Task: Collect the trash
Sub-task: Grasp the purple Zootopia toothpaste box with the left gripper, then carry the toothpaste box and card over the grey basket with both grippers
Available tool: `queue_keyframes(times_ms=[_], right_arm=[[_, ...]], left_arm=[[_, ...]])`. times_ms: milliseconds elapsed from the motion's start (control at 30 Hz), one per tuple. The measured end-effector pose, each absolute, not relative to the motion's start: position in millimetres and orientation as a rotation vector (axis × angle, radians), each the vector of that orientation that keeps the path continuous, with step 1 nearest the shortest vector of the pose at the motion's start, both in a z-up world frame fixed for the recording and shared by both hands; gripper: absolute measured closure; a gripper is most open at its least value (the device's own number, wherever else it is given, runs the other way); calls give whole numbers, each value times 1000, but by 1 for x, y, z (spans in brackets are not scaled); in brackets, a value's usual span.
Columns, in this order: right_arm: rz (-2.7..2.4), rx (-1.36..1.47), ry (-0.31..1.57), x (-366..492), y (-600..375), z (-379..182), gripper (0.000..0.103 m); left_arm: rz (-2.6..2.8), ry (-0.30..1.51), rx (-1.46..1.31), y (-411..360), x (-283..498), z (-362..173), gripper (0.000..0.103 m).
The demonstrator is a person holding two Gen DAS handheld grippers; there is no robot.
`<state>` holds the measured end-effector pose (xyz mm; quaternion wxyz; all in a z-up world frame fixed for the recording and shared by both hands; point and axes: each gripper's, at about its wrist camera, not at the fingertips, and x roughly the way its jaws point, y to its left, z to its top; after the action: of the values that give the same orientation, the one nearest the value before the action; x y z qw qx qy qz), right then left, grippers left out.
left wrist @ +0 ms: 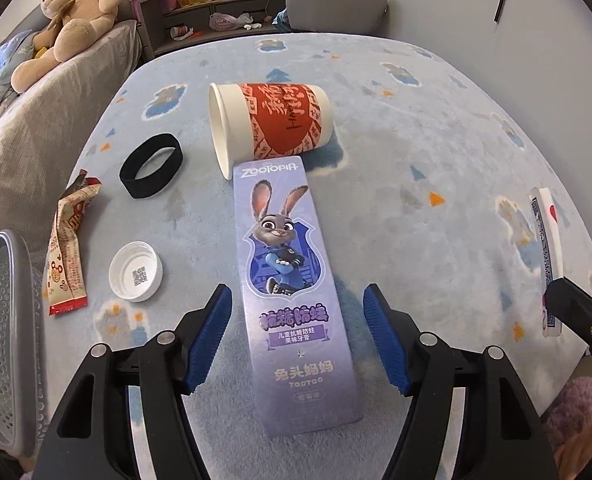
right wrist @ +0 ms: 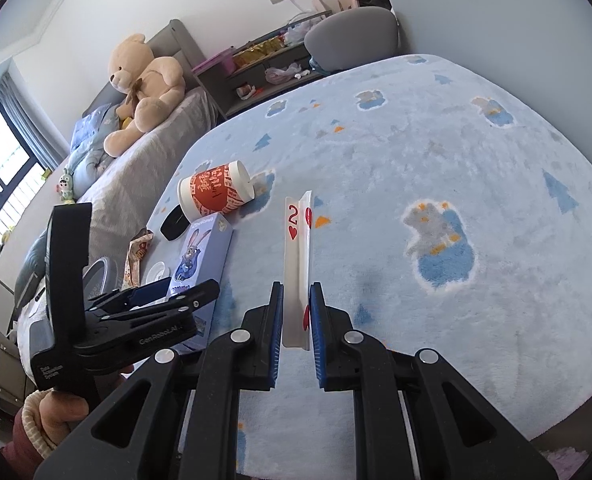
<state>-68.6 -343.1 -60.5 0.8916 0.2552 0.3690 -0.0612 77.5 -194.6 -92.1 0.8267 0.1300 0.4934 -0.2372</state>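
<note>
On the pale blue fleece blanket [left wrist: 416, 160] printed with small animals, the trash lies spread around one landmark, a long purple toothpaste box [left wrist: 292, 288] with a cartoon rabbit on its face. The box lies flat, its far end touching the side of a red-and-white paper cup [left wrist: 272, 124] that rests tipped over, its mouth turned toward the bed side. Left of the box, a white bottle cap [left wrist: 136, 271] sits with its hollow upward; beyond that lies a torn snack wrapper [left wrist: 68, 252], and farther up from the cap a black elastic band [left wrist: 152, 166] stands as a loop on its edge. At the far left edge, past the wrapper, is the rim of a grey perforated bin [left wrist: 0, 320].

The left claw [left wrist: 298, 336] hangs over the near half of the box, its blue pads [left wrist: 212, 336] wide apart on either side and clear of the cardboard; they are not pressing on it. A hand in a cream cuff [right wrist: 60, 412] holds this tool.

Right of the box, well apart from it, the right claw [right wrist: 297, 320] is clamped tight on a small stack of playing cards [right wrist: 298, 264], held on edge, the front card showing a two of hearts.

Behind the cup, off the blanket, a large teddy bear [left wrist: 72, 12] sits on the grey bed, with a low shelf [left wrist: 216, 12] and a grey chair [left wrist: 336, 4] beyond.
</note>
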Motion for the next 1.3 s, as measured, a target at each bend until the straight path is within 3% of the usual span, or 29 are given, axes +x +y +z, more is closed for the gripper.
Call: queue_keyframes(times_ms=[167, 367, 700, 1300], right_arm=[[-126, 536, 766, -69, -344, -61, 88], [-130, 536, 774, -67, -343, -64, 88], [-138, 516, 788, -62, -334, -67, 88], [-17, 398, 793, -26, -242, -36, 88]], left_arm=[[-495, 1067, 260, -199, 86, -101, 39], [-488, 1057, 266, -198, 85, -103, 60], [-502, 1016, 221, -167, 54, -81, 60], [-368, 837, 132, -34, 22, -21, 60]])
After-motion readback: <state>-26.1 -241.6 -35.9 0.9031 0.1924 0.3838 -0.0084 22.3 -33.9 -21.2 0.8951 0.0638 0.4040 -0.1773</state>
